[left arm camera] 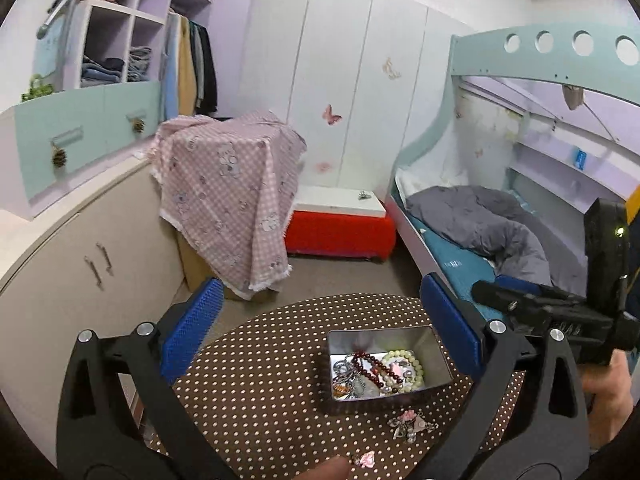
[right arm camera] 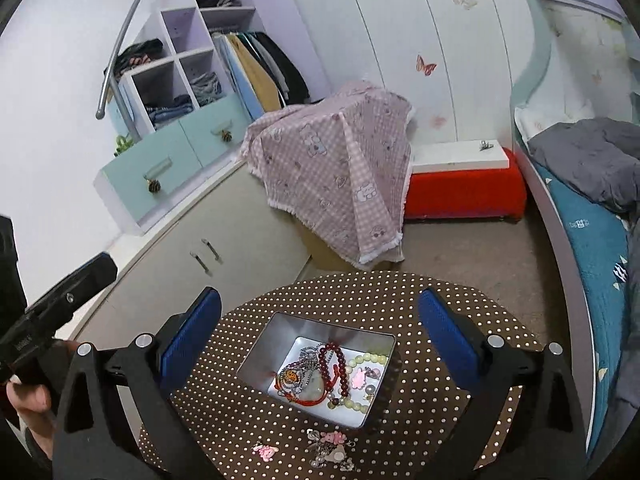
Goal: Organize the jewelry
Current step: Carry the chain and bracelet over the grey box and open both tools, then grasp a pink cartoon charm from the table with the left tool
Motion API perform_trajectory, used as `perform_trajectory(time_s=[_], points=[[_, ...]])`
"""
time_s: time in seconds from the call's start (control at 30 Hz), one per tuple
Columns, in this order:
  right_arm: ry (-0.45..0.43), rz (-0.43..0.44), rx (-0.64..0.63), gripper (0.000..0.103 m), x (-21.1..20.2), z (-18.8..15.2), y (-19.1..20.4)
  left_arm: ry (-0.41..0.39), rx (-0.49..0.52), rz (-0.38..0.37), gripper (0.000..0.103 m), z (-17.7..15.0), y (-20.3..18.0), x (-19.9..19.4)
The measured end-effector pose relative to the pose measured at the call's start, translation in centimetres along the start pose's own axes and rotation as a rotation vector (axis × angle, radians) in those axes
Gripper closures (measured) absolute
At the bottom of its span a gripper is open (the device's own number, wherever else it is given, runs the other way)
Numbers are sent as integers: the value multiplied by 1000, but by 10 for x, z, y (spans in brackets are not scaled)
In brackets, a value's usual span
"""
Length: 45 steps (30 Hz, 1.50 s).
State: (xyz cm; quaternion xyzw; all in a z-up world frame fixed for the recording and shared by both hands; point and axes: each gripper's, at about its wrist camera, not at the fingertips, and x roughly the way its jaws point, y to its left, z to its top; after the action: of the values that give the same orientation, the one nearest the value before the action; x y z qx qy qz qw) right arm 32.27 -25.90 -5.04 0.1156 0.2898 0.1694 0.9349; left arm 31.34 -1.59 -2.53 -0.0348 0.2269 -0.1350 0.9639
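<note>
Open rectangular silver metal tin (right arm camera: 256, 354) sits on a round brown table with white polka dots (right arm camera: 440, 300), just right of the table's middle in the left wrist view; its long axis runs roughly across that view, angled slightly. Inside lie a dark red bead bracelet (right arm camera: 338, 362), a pale green bead bracelet (right arm camera: 370, 358), a silver chain (right arm camera: 310, 354) and a red cord with a pale stone (right arm camera: 314, 394), all tangled together. On the cloth just in front of the tin: a cluster of pink and silver charms (right arm camera: 330, 446) and, beside it, a small pink charm (right arm camera: 264, 451). No readable writing on the tin or jewelry. Left gripper (left arm camera: 320, 320) has its blue-padded jaws spread wide, nothing between them, the tin in view past its right pad. Right gripper (right arm camera: 320, 322) likewise gapes wide and empty, framing the tin. Beyond: pink checked cloth over a box (right arm camera: 340, 172), red ottoman (right arm camera: 464, 192), bed with teal sheet (right arm camera: 592, 240).
</note>
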Motion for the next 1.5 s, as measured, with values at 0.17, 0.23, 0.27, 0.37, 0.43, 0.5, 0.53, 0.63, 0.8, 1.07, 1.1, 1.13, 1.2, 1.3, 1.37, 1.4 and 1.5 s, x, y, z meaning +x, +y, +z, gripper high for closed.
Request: perform_trajectory(time_s=[0.17,0.23,0.27,0.37,0.43,0.5,0.53,0.63,0.8,1.07,1.1,1.13,1.2,1.3,1.37,1.4,1.5], points=[[-31,-12,-22,8,-14,4,10,-30,13,36,6,-6,-4,-21],[-45,-21,-34,8,-22,4,14,-39,13,45,6,-7,-5,-29],[-52,-24,-40,8,-26,4,16,-42,12,53,6,-7,-5,-31],[-70,-40,-54,8,-36,4,23,-55,14,70,6,-10,-7,-41],[-81,-44,-66,8,-43,3,28,-66,10,73,6,-11,-8,-47],[-92,-57,-74,8,-49,0,33,-75,16,79,6,-13,-9,-52],[-97,-62,-75,8,-52,0,34,-77,22,87,6,-15,-10,-54],[-110,-69,-81,8,-62,-3,38,-72,16,88,6,-18,-10,-57],[-123,-76,-84,8,-74,-8,40,-62,7,94,6,-27,-8,-61],[-110,-82,-87,8,-83,-25,40,-51,8,97,6,-46,-9,-70],[-107,-86,-90,8,-83,-27,40,-50,7,97,6,-48,-9,-71],[-104,-89,-92,8,-83,-29,40,-50,5,96,6,-51,-8,-72],[-97,-91,-90,8,-84,-33,39,-47,7,92,6,-55,-8,-72],[-83,-105,-88,8,-83,-42,36,-31,14,93,6,-64,-7,-70],[-70,-110,-83,8,-82,-47,32,-7,9,92,6,-72,-6,-65],[-59,-115,-79,8,-81,-51,29,8,7,85,6,-77,-5,-62],[-26,-121,-60,8,-76,-63,20,55,33,75,6,-93,-10,-52]])
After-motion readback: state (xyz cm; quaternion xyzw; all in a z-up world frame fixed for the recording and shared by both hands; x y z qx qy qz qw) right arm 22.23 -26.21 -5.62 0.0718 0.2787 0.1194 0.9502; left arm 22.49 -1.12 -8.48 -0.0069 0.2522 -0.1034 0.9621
